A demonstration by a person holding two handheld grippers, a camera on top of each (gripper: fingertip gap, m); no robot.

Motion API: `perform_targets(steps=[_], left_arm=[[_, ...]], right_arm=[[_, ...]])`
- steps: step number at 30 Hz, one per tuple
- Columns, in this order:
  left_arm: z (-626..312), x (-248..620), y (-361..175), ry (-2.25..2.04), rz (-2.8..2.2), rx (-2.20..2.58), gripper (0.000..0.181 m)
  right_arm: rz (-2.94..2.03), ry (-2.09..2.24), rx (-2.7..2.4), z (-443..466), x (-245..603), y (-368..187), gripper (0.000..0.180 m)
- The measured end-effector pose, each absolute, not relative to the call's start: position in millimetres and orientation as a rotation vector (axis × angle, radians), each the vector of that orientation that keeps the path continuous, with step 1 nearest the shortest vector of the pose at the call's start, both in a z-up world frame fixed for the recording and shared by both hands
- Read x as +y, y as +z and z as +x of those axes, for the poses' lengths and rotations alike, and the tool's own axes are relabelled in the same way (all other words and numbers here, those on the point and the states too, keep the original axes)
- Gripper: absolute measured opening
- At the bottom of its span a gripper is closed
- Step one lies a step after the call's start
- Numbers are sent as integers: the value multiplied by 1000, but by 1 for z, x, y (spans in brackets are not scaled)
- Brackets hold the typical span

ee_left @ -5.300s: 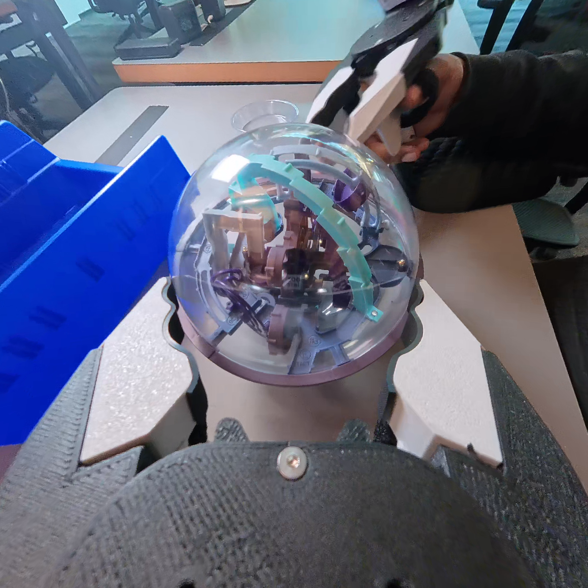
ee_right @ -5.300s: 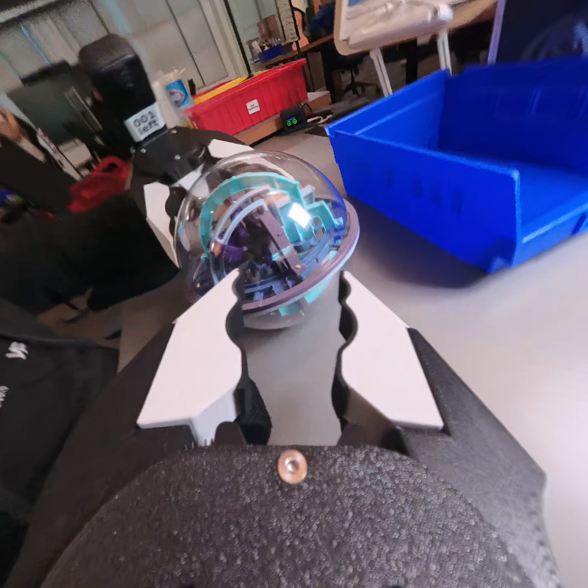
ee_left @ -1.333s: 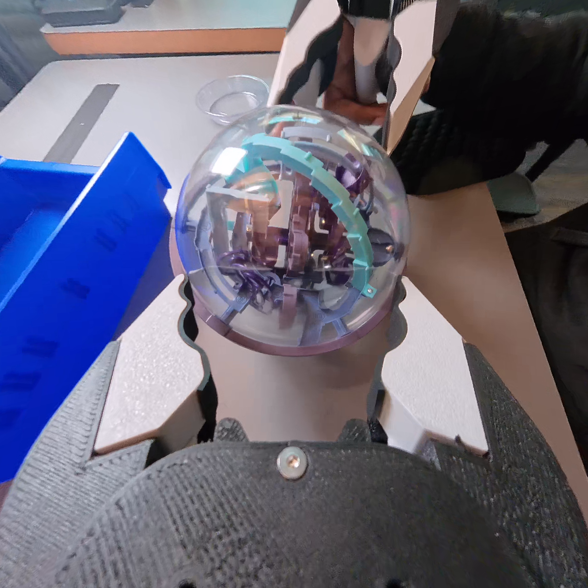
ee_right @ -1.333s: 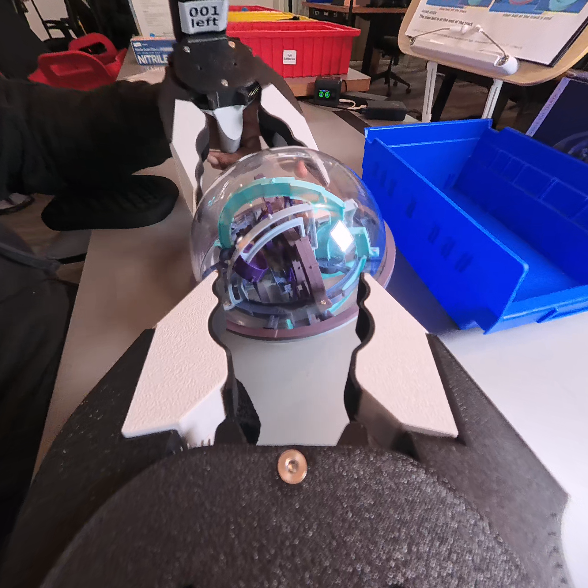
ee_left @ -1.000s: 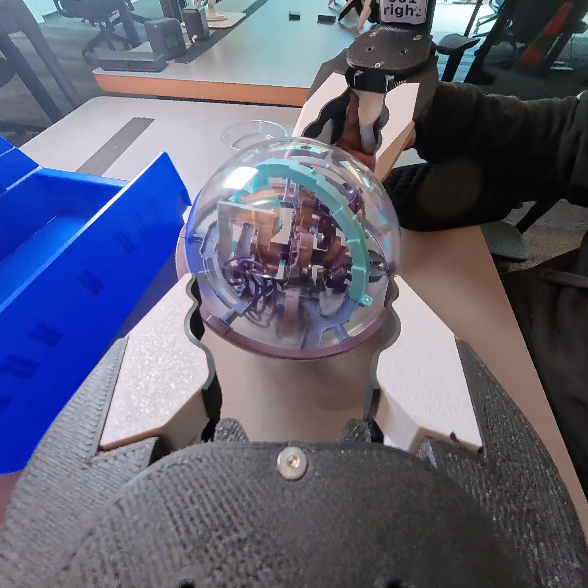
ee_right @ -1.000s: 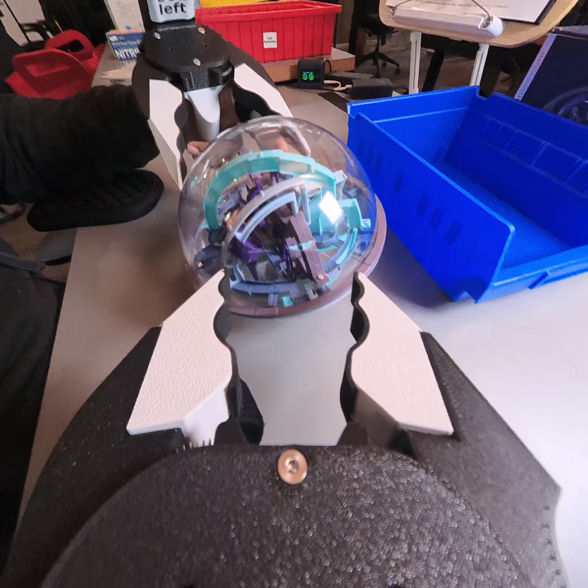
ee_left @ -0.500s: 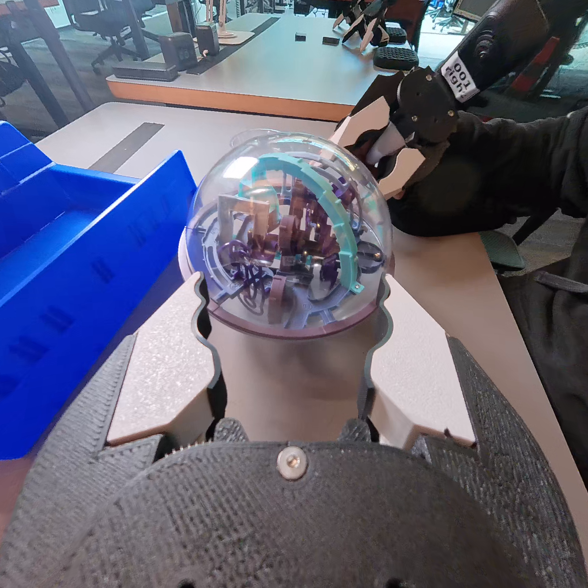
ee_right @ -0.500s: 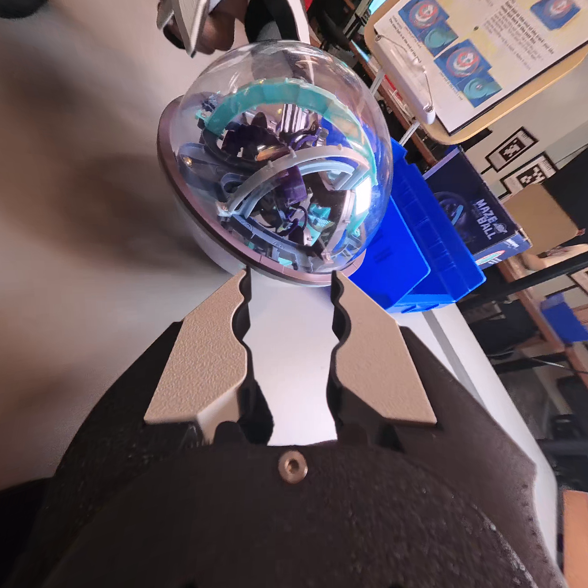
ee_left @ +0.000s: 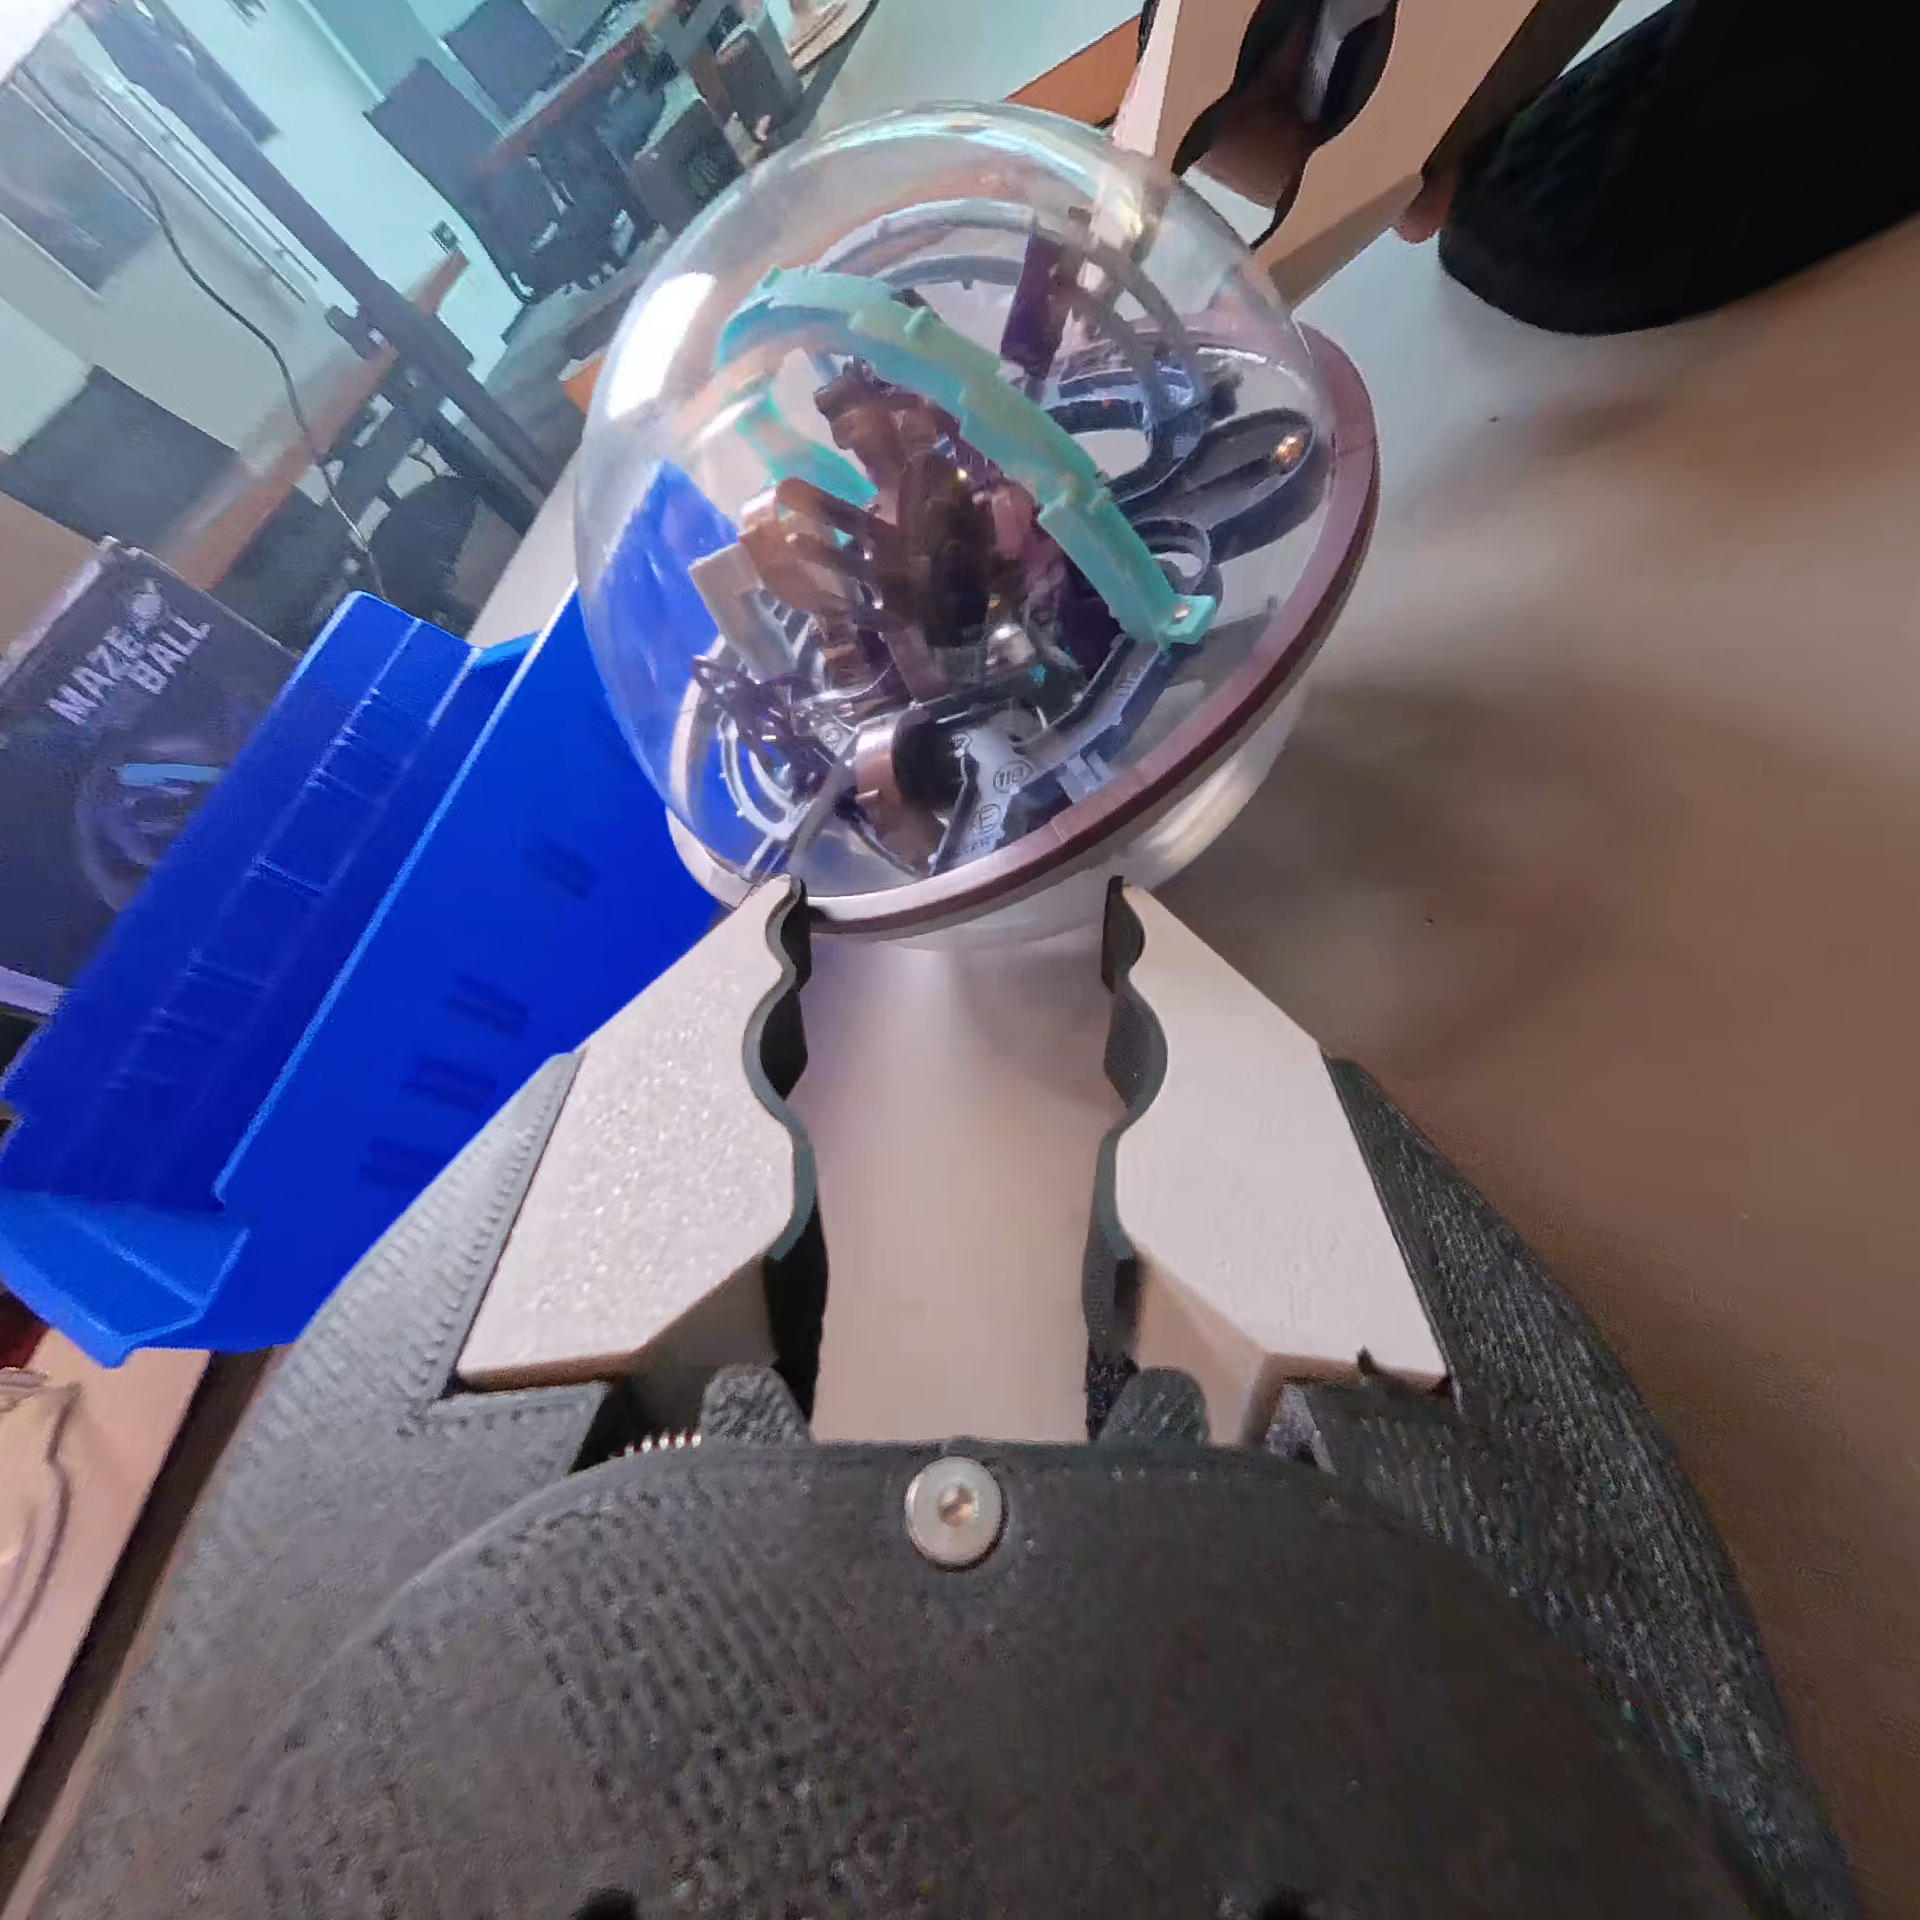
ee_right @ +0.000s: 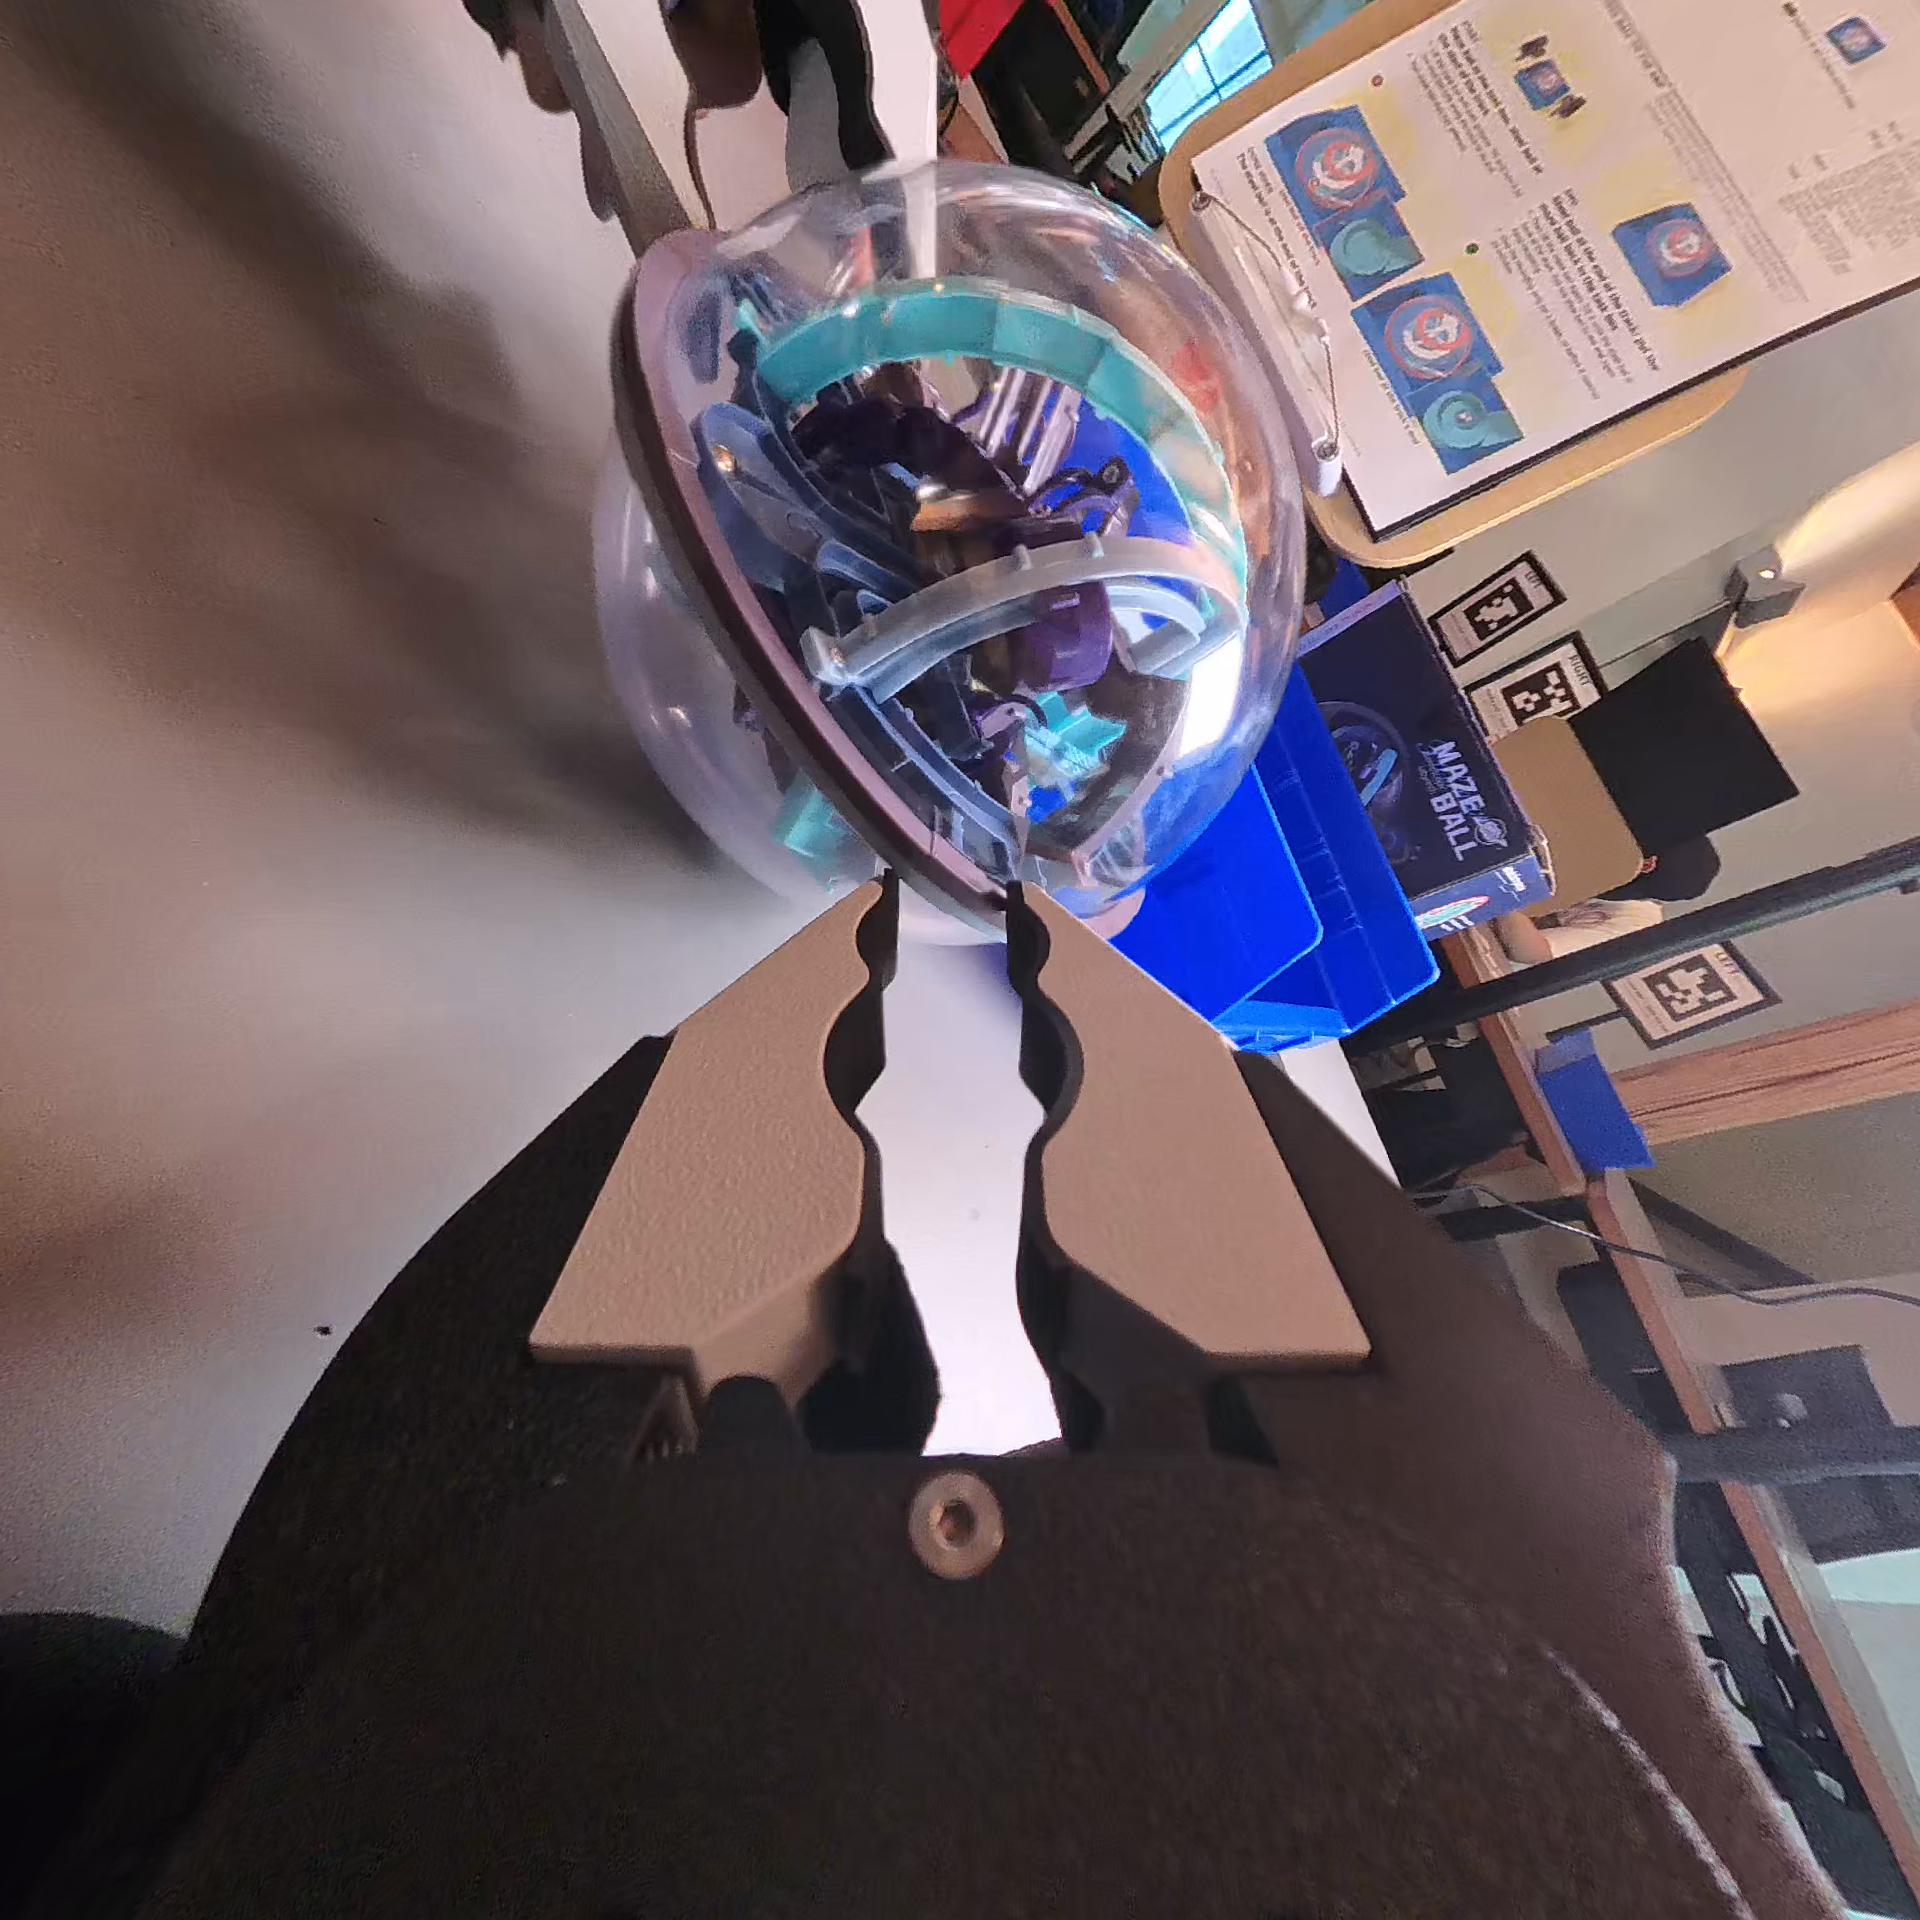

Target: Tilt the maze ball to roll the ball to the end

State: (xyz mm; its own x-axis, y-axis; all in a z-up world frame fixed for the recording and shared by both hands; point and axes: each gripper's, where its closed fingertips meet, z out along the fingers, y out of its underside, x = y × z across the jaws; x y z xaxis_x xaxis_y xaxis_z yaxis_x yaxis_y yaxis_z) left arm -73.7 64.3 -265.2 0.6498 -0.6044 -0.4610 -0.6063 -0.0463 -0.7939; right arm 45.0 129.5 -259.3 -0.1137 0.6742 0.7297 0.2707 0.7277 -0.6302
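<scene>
Item: maze ball [ee_left: 966, 499], clear sphere w/ dark equator rim [ee_left: 1288, 665]; teal, purple, brown tracks inside. Loc: held up off the table [ee_left: 1662, 727], between both grippers, tilted so the rim plane runs steep, not level.

Left gripper [ee_left: 951, 904]: fingers part-spread, tips either side of the sphere's underside just below the rim, seemingly in contact. Cradles rather than pinches; true clamp force can't be told.

Right gripper [ee_right: 945, 899]: fingers narrow, tips pressed in at the rim edge from the opposite side, gap small. Reads as pinching the rim. Also seen far side in left view, top [ee_left: 1278, 135], behind the dome.

Small steel ball [ee_left: 1286, 445]: prob. the bright bead in the dark track near the rim, right side in left view. Not certain.

Key relation: sphere sits straight ahead of each gripper, along its finger axis; the 2 grippers oppose across the sphere, so line between them = likely pivot axis. Both equally near; neither free. Judgement: next tilt wants both wrists rolling together about that line, slow, so the bead follows its track instead of jumping off.

Risk: smooth shell, small contact patches, slip likely if one wrist leads.

Nearby: blue bin [ee_left: 343, 935] beside the sphere, left side; dark box [ee_left: 114, 727] beyond it; clipboard w/ printed sheet [ee_right: 1558, 239] in background.
</scene>
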Motion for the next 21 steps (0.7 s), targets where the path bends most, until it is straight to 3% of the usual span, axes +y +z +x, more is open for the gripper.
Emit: perform_targets(steps=[6,9,21], left_arm=[[-74,62,-264,37,-1652,989,47],[-75,57,-262,45,-1633,1002,33],[-70,50,-257,19,-1611,1001,21]], right_arm=[[-752,414,-1681,45,127,-259,18],[-742,405,-1681,45,127,-259,18],[-744,442,-1659,48,123,-251,14]])
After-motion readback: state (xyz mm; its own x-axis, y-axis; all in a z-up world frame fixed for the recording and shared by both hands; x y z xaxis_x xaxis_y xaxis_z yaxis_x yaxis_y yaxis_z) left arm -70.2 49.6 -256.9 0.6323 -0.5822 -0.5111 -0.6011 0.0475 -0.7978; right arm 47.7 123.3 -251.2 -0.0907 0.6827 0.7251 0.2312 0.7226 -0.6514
